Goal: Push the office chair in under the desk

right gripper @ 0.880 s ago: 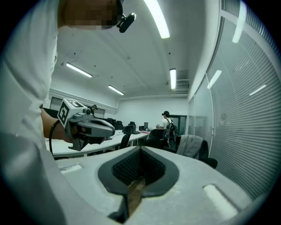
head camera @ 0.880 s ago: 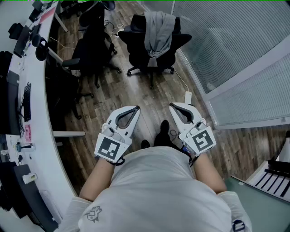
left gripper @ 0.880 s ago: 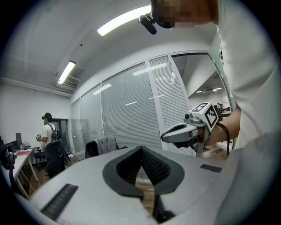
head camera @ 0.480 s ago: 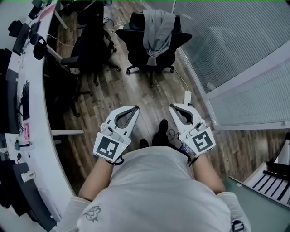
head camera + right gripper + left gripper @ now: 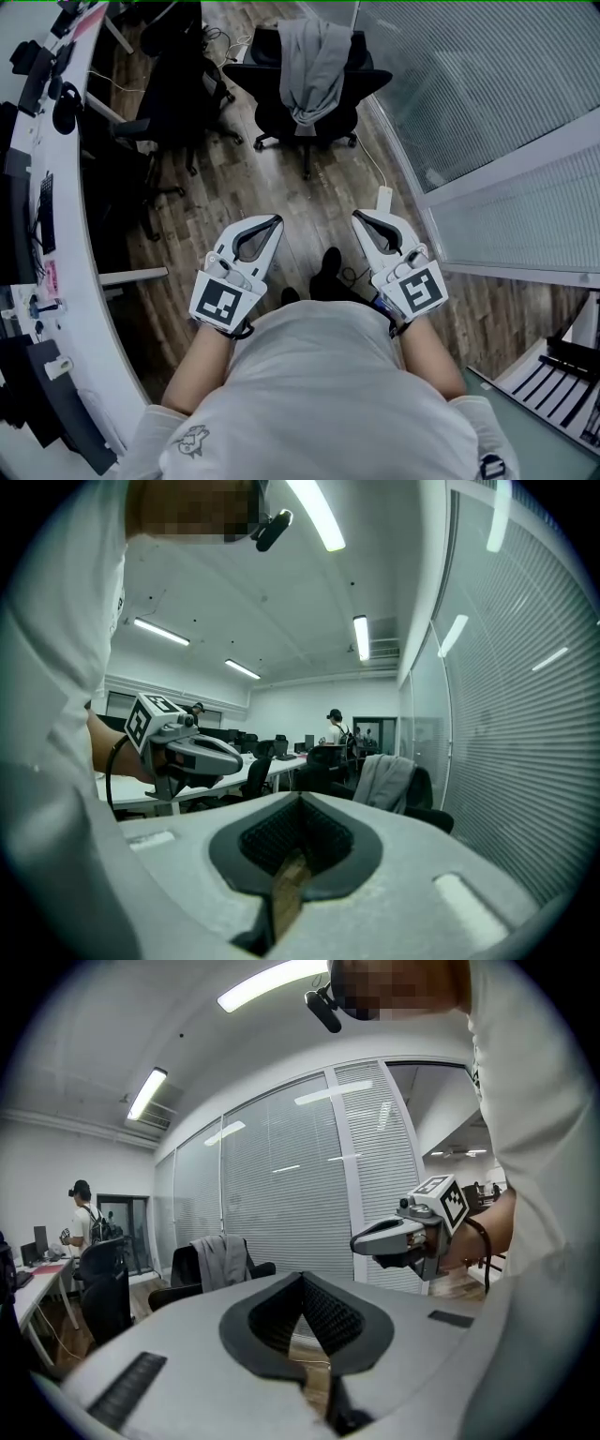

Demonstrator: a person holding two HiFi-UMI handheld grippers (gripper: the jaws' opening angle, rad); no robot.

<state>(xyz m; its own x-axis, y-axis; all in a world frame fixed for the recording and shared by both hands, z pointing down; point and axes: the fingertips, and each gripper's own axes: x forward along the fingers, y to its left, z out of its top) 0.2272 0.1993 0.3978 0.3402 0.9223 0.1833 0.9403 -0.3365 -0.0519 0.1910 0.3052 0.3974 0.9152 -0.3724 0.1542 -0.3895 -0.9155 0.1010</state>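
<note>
The left tool (image 5: pixel 276 221) and the right tool (image 5: pixel 358 217) have their jaws together with nothing between them, and are held side by side above the wood-plank floor (image 5: pixel 281 178). The office chair (image 5: pixel 272 98), with a grey jacket (image 5: pixel 314 56) draped over its back, stands ahead on the floor. It is clear of the white bench (image 5: pixel 80 206) at left and near the blind-covered glass partition (image 5: pixel 469 84) at right.

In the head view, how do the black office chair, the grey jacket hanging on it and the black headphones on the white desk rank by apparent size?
Largest: black office chair
Then: grey jacket
Smallest: black headphones
All three sit far from the camera, so nearness hardly distorts this order.
</note>
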